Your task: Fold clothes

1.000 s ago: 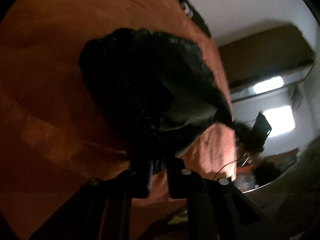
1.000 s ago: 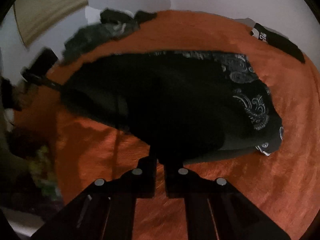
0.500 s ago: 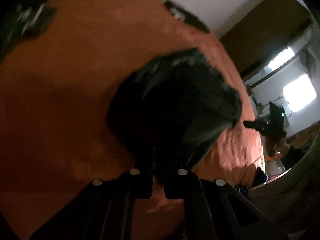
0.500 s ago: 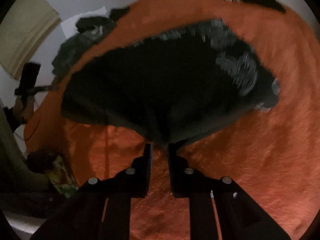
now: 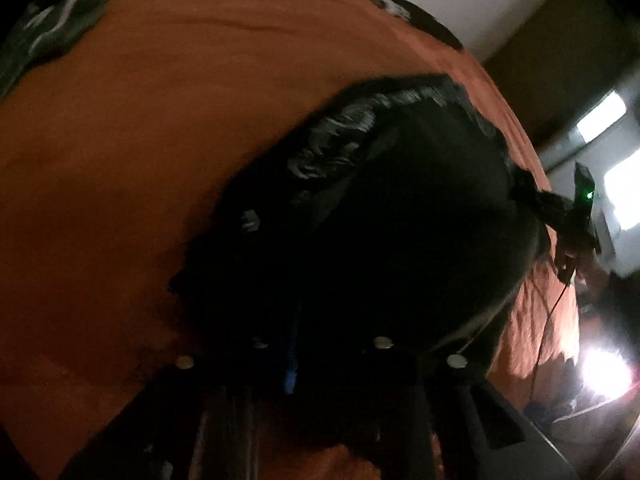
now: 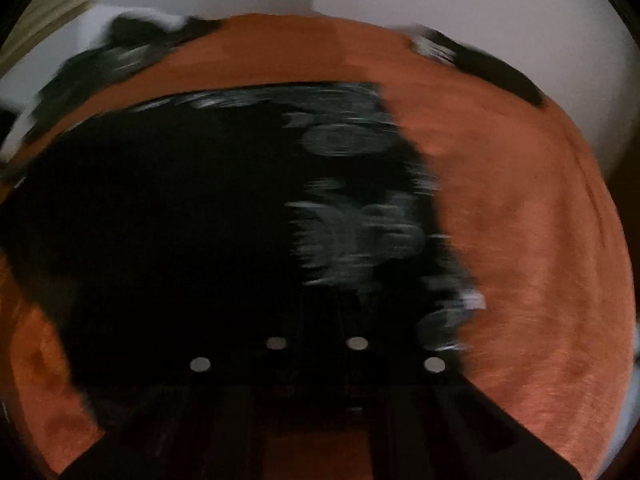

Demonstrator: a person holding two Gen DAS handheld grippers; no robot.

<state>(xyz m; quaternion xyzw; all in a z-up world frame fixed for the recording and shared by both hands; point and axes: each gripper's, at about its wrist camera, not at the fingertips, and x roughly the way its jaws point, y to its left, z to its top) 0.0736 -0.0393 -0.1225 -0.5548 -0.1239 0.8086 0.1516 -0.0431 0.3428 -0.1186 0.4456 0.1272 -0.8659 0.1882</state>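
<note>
Left wrist view shows the black patterned garment (image 5: 400, 216) lying bunched on the orange bed cover (image 5: 160, 120), its edge over the left hand-held gripper (image 5: 320, 344). Whether either gripper pinches the cloth cannot be told; the right hand-held gripper (image 6: 316, 340) is hidden in darkness. Folding seems only partly done; flattening remains.

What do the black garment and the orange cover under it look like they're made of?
Black garment: thin, soft fabric, matte, with a pale printed pattern; it drapes and bunches. Fibre unclear in the blur.
Orange cover: looks like a fuzzy, napped blanket, perhaps fleece; fine streaky pile shows.
</note>
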